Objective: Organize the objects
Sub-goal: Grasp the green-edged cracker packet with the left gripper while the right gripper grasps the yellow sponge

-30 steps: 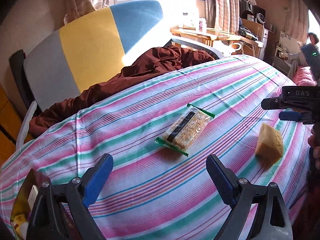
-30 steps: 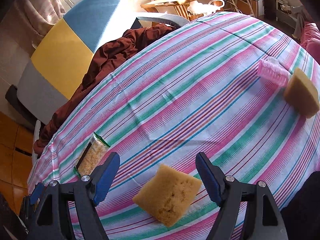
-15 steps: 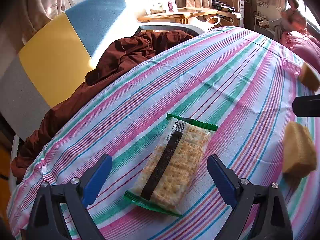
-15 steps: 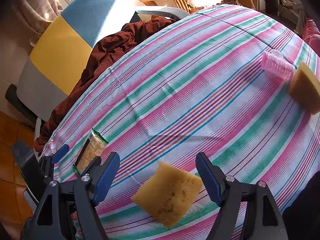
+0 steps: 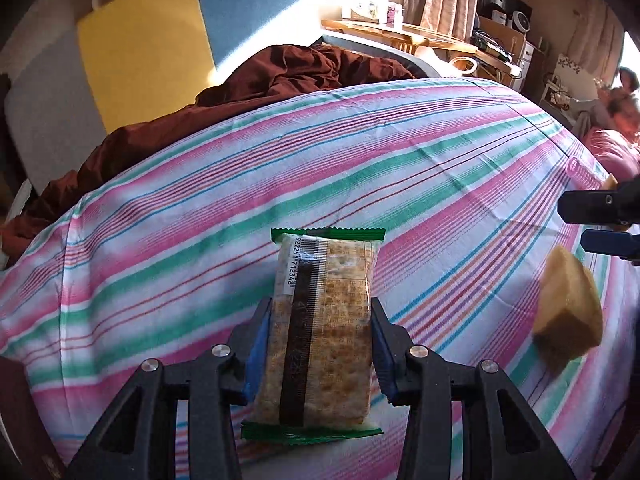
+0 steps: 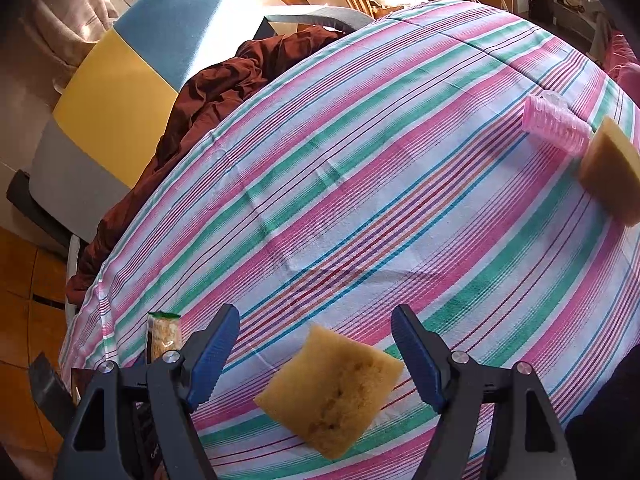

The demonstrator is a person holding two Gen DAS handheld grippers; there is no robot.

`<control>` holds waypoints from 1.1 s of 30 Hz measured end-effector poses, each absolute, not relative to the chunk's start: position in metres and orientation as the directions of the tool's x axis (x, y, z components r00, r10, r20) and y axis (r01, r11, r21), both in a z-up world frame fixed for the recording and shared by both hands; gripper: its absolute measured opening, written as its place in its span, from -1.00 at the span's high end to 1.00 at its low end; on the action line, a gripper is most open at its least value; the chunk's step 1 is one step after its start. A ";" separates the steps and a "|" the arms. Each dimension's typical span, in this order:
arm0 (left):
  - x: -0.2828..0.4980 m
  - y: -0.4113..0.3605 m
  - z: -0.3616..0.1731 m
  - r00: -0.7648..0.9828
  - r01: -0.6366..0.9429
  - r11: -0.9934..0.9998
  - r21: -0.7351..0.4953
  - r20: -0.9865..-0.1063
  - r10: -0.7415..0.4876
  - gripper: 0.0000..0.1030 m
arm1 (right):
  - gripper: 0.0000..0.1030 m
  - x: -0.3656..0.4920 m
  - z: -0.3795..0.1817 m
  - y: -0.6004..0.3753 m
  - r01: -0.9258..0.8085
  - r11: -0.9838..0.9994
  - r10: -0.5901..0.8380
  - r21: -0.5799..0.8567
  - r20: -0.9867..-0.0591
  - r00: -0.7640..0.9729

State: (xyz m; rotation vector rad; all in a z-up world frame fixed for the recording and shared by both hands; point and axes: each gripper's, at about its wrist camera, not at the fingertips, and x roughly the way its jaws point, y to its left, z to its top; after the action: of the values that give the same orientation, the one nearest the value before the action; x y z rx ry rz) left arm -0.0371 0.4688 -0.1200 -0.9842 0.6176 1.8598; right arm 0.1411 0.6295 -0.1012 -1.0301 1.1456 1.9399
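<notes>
A cracker packet (image 5: 324,320) with green ends lies on the striped tablecloth (image 5: 240,216). My left gripper (image 5: 320,332) is shut on the packet, blue pads against both of its long sides. A yellow sponge (image 5: 568,308) lies to its right. In the right wrist view my right gripper (image 6: 316,344) is open, its jaws either side of that yellow sponge (image 6: 332,388) and above it. The packet's end (image 6: 164,334) shows at the left there. A second sponge (image 6: 612,172) and a pink hair roller (image 6: 556,124) lie far right.
A dark red cloth (image 5: 256,92) hangs at the table's far edge, before a grey, yellow and blue chair back (image 5: 160,44). A wooden table (image 5: 404,32) with small items stands behind. The tablecloth edge (image 6: 100,292) drops off at left.
My left gripper moved forward over the cracker packet and closed on its sides. My right gripper stayed open over the sponge with little movement.
</notes>
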 end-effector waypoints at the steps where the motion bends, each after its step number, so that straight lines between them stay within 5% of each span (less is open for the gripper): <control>1: -0.033 0.458 -0.120 -0.273 -0.879 -0.477 0.009 -0.830 0.487 0.12 | -0.54 0.141 -0.102 0.629 -0.824 -0.408 0.129 0.393 -0.869 -0.478; 19: 0.009 0.348 -0.120 -0.332 -0.812 -0.583 -0.037 -0.792 0.512 0.09 | -0.79 0.084 -0.127 0.567 -0.659 -0.752 0.149 0.017 -0.970 -0.195; 20: 0.010 0.348 -0.121 -0.335 -0.812 -0.583 -0.036 -0.789 0.515 0.09 | -0.75 0.083 -0.128 0.565 -0.651 -0.759 0.158 0.000 -0.970 -0.185; 22: 0.011 0.346 -0.121 -0.343 -0.814 -0.580 -0.029 -0.783 0.519 0.09 | -0.30 0.082 -0.124 0.562 -0.642 -0.766 0.199 -0.036 -0.963 -0.183; 28: 0.016 0.345 -0.123 -0.384 -0.803 -0.596 -0.006 -0.759 0.525 0.10 | -0.21 0.067 -0.113 0.541 -0.515 -0.852 0.101 0.093 -0.937 -0.336; 33: 0.015 0.343 -0.124 -0.386 -0.801 -0.598 -0.015 -0.751 0.536 0.10 | -0.21 0.048 -0.119 0.516 -0.439 -0.897 0.103 0.053 -0.940 -0.324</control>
State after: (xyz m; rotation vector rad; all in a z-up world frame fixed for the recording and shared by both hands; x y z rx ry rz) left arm 0.0146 0.3433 -0.1242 -0.9354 0.4493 2.0461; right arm 0.0477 0.5159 -0.1187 -1.5799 0.4300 2.2724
